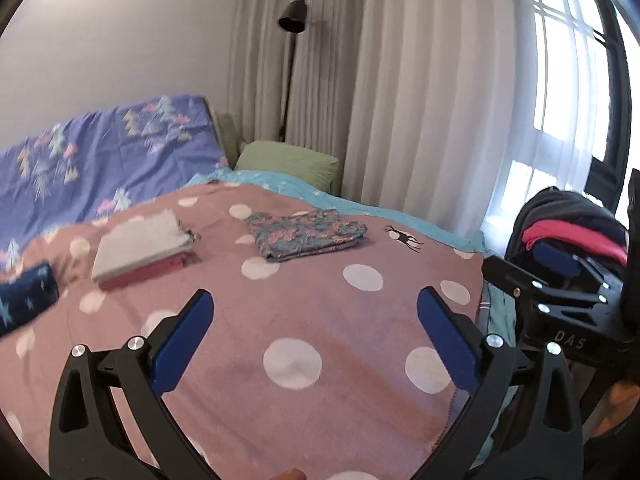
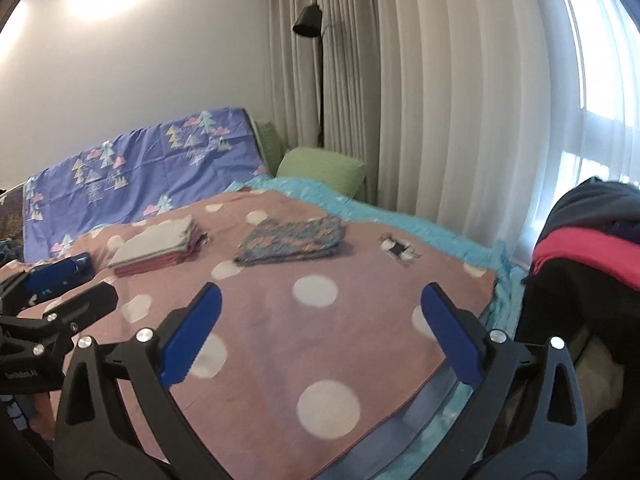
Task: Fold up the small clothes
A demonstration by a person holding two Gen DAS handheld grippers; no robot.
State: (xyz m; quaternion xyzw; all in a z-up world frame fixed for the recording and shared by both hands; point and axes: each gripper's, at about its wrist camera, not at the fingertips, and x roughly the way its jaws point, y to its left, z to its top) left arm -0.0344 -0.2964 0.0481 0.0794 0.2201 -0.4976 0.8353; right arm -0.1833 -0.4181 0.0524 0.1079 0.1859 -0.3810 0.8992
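The left gripper [image 1: 316,330] hovers over a pink blanket [image 1: 320,320] with white dots, its two blue fingers [image 1: 182,344] spread wide with nothing between them. The right gripper [image 2: 320,328] hangs over the same blanket in the same way, wide open and empty.

Farther up the blanket lie the small clothes. A grey and pink folded stack [image 1: 144,246] sits to the left, and a folded blue patterned garment [image 1: 306,234] lies apart from it to the right. Only the left wrist view shows a dark blue starred piece [image 1: 26,300] at the left edge of the blanket, and the right gripper seen from the side, beside a dark heap of clothes [image 1: 572,220] with a red layer. The right wrist view shows that heap [image 2: 588,248] larger, off the blanket's right edge, and the left gripper's side low on the left.

Both grippers point toward the head of the bed, roughly side by side and tilted slightly down. Behind the blanket are a purple quilt [image 2: 140,172], a green pillow [image 2: 320,172], a black floor lamp [image 2: 310,20] and pale curtains [image 2: 440,100].
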